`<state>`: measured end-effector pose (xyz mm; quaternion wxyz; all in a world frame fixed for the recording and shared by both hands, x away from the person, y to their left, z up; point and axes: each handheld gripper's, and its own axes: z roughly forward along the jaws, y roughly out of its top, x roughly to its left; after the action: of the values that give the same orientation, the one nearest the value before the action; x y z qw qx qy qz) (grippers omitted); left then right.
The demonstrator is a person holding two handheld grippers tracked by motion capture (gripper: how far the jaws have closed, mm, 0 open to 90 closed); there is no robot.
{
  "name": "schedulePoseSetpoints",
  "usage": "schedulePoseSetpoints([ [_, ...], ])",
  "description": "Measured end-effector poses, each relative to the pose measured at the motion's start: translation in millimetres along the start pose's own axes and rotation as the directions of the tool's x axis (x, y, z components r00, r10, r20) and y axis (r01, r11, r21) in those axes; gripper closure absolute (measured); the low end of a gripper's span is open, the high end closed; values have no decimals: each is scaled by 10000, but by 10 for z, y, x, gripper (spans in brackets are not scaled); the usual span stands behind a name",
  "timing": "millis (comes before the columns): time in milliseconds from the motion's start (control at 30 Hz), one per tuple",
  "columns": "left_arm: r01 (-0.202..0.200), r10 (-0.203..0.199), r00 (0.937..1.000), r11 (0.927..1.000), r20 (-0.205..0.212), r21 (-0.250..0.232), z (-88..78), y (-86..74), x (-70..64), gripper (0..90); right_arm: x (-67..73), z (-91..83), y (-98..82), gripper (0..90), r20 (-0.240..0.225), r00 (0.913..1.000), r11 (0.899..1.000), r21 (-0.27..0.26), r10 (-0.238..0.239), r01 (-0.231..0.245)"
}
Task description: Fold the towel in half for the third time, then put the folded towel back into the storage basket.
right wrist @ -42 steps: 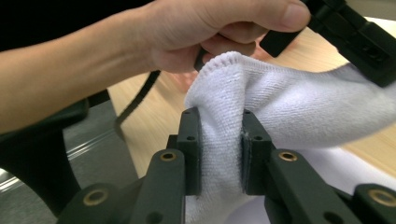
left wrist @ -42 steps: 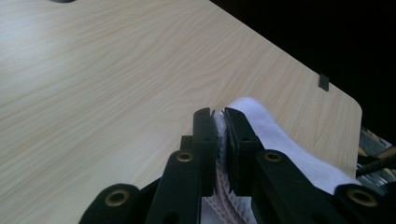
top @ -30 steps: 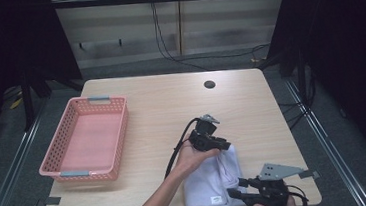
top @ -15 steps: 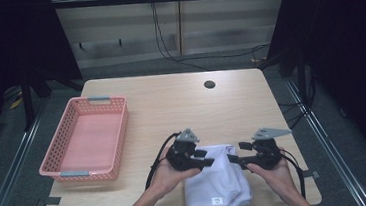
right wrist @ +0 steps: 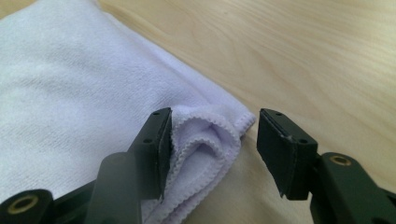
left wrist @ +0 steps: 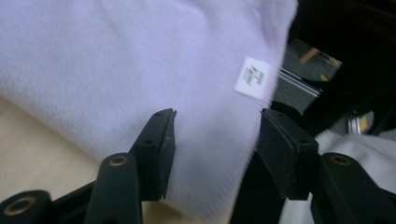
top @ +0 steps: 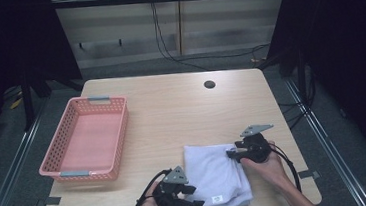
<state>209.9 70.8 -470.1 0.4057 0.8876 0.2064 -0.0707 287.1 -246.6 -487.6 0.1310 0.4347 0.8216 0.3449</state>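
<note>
While the desk point(top: 172, 114) is carrying a folded towel point(top: 214, 173) at its near right, both claws are straddling it half-wide, gripping nothing: left claw point(left wrist: 212, 140) just been opening at the tag edge, right claw point(right wrist: 212, 140) closing round a corner. Soft and floppy, so grab the layered hems point(right wrist: 205, 140).
</note>
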Motion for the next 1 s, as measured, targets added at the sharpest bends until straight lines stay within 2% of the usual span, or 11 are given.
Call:
schedulePoseSetpoints([
  [33,58,-58,10000,9999,34,85,-23,-36,3,423,-28,22,0,408,-186,9998,10000,-28,10,-10],
  [100,113,-100,9990,9995,-444,285,-55,-133,7,400,-70,49,15,349,-627,9980,9998,-179,-14,3],
  [167,520,-498,9976,9977,-486,436,-17,-205,43,360,-97,62,47,337,-729,9972,9996,-217,147,-163],
  [200,652,-633,9975,9957,-304,653,23,-214,55,328,-101,67,59,324,-1095,9938,9990,-382,197,-240],
  [300,685,-674,9976,9951,-168,713,88,-172,60,315,-52,126,90,292,-1200,9927,10000,-52,72,-79],
  [400,570,-526,9972,9949,-537,833,128,-128,43,297,-43,166,88,280,-1113,9938,9998,177,76,-57],
  [567,536,-493,9969,9961,-618,696,161,-122,18,296,-89,208,87,309,-1597,9869,9989,442,206,-137],
  [667,407,-355,9963,9970,-776,658,183,-106,11,340,-83,204,91,437,-1861,9824,9988,485,151,-61],
  [767,-29,123,9938,9964,-1106,852,199,-83,-9,441,-72,208,90,539,-2280,9735,9989,455,166,-63],
  [833,183,-97,9940,9967,-1086,785,198,-73,19,526,-82,208,87,591,-2488,9681,9983,557,295,-161],
  [1000,287,-221,9971,9954,-725,909,174,-60,90,695,-67,196,77,664,-2547,9668,9990,425,216,-111],
])
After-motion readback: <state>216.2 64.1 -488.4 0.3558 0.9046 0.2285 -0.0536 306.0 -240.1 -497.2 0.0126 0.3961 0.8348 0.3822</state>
